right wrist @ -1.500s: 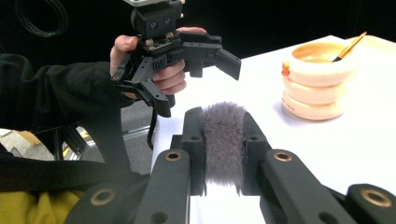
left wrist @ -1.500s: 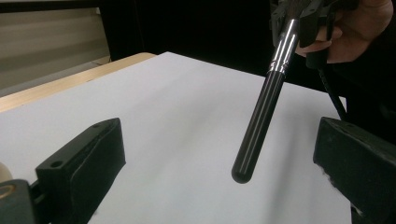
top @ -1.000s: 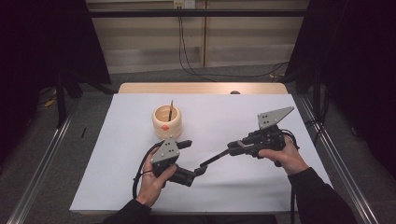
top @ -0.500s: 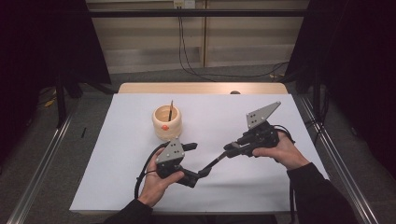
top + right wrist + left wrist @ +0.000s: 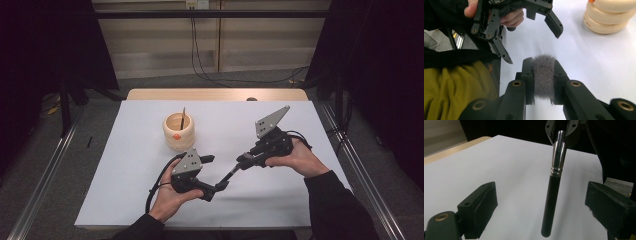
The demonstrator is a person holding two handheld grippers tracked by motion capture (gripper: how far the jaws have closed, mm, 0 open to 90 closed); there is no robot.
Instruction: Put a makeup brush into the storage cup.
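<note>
The makeup brush (image 5: 229,176) is off the counter (image 5: 125,200) and mid-handover, not yet in the ribbed cup (image 5: 178,132) at far left. The left gripper (image 5: 541,205) has its jaws spread, just narrowing, the black handle between them untouched. The right gripper (image 5: 544,82) pinches the grey bristles.

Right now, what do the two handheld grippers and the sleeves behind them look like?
Both the left gripper and the right gripper are black, angular tools with blocky black jaws and brass-coloured pivot screws. Each carries a grey three-cornered plate on top and trails a black cable. The person wears dark long sleeves.
</note>
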